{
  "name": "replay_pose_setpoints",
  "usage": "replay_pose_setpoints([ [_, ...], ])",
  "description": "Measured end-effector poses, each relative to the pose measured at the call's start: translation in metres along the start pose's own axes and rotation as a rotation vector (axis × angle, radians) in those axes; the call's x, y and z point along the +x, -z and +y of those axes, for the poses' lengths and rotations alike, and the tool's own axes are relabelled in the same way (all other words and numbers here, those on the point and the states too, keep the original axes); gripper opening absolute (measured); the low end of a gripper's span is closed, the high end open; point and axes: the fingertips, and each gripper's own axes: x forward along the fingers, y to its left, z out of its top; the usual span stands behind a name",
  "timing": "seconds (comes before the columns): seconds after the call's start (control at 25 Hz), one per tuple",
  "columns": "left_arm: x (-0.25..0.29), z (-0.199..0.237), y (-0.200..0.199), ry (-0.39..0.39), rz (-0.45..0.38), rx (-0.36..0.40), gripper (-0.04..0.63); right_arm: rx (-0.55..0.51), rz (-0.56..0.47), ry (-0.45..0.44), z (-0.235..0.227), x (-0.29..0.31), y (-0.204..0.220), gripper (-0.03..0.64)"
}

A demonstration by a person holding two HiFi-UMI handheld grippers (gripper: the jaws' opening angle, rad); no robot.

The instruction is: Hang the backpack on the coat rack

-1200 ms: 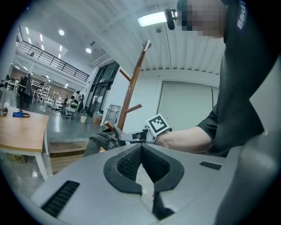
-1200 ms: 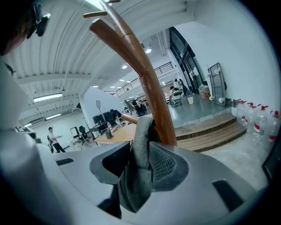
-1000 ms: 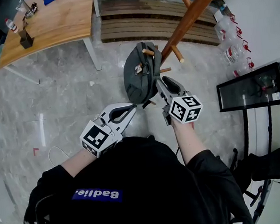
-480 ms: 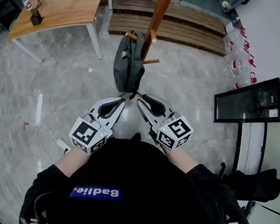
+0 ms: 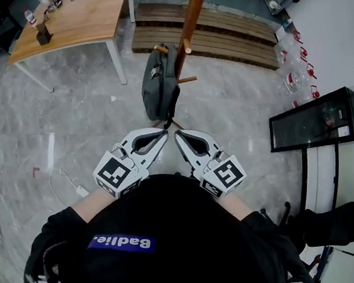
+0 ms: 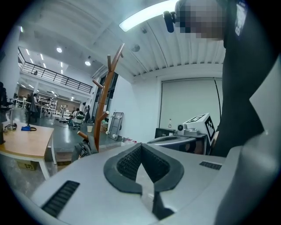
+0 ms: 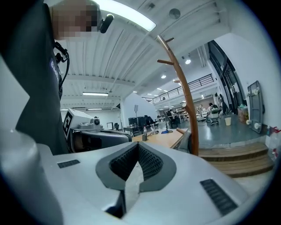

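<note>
The dark grey backpack hangs by its top from a peg of the brown wooden coat rack, clear of both grippers. My left gripper and right gripper are held close to my body, their tips side by side just below the backpack's bottom. Both are shut with nothing between the pads. In the left gripper view the left gripper is closed, with the backpack and rack far off at the left. The right gripper is also closed, and the rack stands ahead to its right.
A wooden table stands at the upper left, and a low slatted wooden platform lies behind the rack. A black glass cabinet is at the right, near bottles by the wall. A white cable lies on the marble floor.
Both grippers have drawn back from the backpack toward my body. The right gripper, open beside the backpack before, is now shut and empty. The backpack stays hanging on the peg.
</note>
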Motion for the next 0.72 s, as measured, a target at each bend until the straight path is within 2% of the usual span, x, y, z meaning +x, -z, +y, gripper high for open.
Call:
replay_pose_setpoints([
  [0.72,-0.0077,-0.0003,0.0095,0.010,0.026,0.003,0.006,0.017,0.018,-0.006,0.0104,0.0086,0.0098,0.006],
])
